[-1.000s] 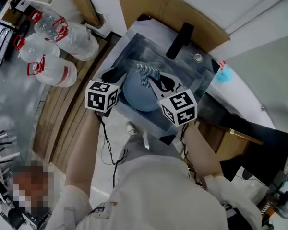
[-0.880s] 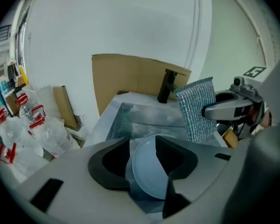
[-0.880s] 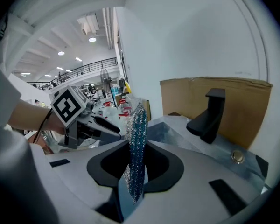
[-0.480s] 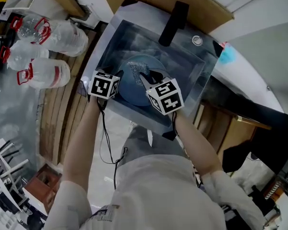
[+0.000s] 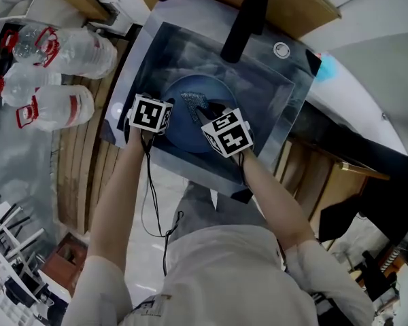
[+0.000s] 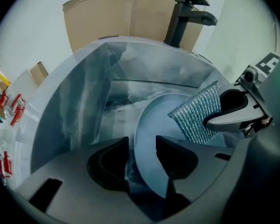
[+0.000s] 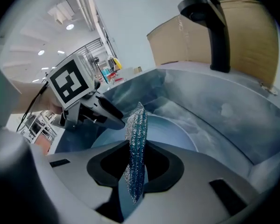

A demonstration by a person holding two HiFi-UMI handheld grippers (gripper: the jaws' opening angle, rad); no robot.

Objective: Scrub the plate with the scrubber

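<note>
My left claw (image 6: 142,144) is clenched on the plate (image 6: 158,115). The rim runs between its jaws with both pads against it, though the jaws have just been opening a little. The plate stands tilted on edge, rising up and away from this claw, low inside the sink (image 6: 84,101).

My right claw (image 7: 137,149) is grasping the scrubber (image 7: 136,139), a glittery mesh pad pinched edge-on between its jaws and sticking out past the tips. Seen from the left claw, the scrubber sits ahead and to the right, over the upper part of the plate's face. I cannot tell whether it actually touches.

From the right claw, the left one shows ahead and to the left, just beside the scrubber.

The faucet (image 6: 184,20) stands beyond both claws at the sink's far edge, with cardboard (image 6: 116,13) behind it.
</note>
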